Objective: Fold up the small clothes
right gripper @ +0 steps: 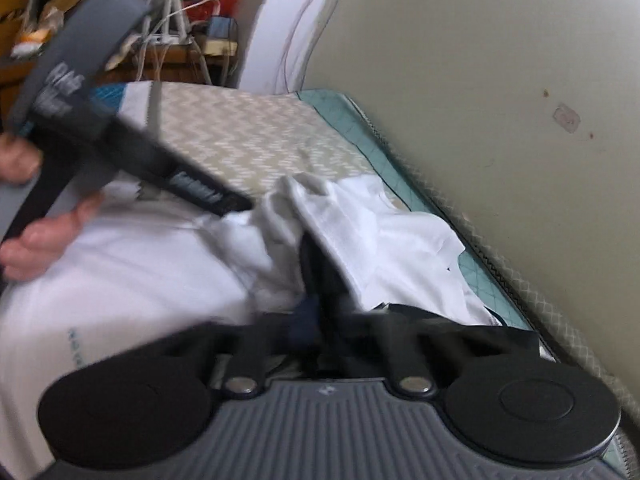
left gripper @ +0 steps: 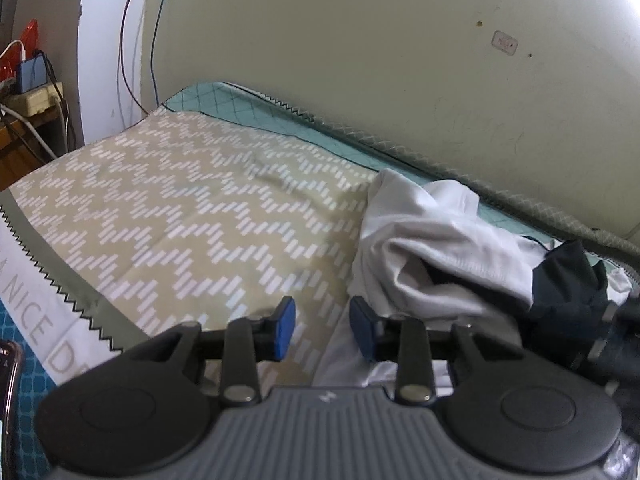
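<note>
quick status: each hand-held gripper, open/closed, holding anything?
Left hand-held gripper: open, empty, poised by the white garment.
Right hand-held gripper: blurred; appears closed on a dark garment, but cannot be told for sure.

A pale cream painted wall (left gripper: 360,40) with small dark specks and a small white wall plate (left gripper: 505,43) runs behind a beige zigzag-patterned cloth (left gripper: 192,216) spread over a teal quilted mat (left gripper: 240,108). At left, thin cables (left gripper: 128,40) hang beside a cluttered wooden shelf (left gripper: 16,136). Lighting is soft.
</note>
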Demonstrator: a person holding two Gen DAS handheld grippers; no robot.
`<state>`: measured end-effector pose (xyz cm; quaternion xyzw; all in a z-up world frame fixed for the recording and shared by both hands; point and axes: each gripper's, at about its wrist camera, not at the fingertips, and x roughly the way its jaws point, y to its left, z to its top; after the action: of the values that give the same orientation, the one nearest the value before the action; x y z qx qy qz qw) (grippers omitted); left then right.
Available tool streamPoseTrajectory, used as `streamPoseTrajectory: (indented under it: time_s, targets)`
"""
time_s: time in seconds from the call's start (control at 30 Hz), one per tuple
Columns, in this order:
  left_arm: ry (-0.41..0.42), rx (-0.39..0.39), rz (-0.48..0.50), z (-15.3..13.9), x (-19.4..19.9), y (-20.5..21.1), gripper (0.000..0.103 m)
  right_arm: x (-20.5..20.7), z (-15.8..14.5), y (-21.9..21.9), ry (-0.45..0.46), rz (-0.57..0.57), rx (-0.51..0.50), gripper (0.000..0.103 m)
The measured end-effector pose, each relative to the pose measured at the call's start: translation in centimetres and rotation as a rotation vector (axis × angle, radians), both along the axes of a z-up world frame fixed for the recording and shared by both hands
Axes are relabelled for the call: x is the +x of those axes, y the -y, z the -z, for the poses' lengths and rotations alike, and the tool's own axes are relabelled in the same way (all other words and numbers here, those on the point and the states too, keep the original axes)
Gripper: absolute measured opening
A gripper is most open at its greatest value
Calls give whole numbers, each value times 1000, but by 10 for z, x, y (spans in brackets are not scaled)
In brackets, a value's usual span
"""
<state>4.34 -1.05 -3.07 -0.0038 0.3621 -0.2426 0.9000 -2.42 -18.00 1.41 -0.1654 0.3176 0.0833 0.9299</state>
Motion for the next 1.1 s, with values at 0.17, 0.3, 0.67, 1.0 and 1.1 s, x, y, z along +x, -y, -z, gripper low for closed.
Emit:
streamPoseTrajectory:
  time_s: [0.17,0.3,0.67,1.0,1.1]
  targets:
    - [39,69,-10,1,-4,7,20,19,-27,97,101,397,290,0]
    - [21,13,2,-2,-3,0,24,13,-9,147,23,588,379,72]
    - [116,128,183,3,-32,37,10,-102,-12,139,114,481,482,75]
    - [117,140,-6,2,-15,20,5,-147,-1,146,129,583,338,63]
    - [139,81,-32,-5,-15,12,7,-144,6,149,79,573,340,34]
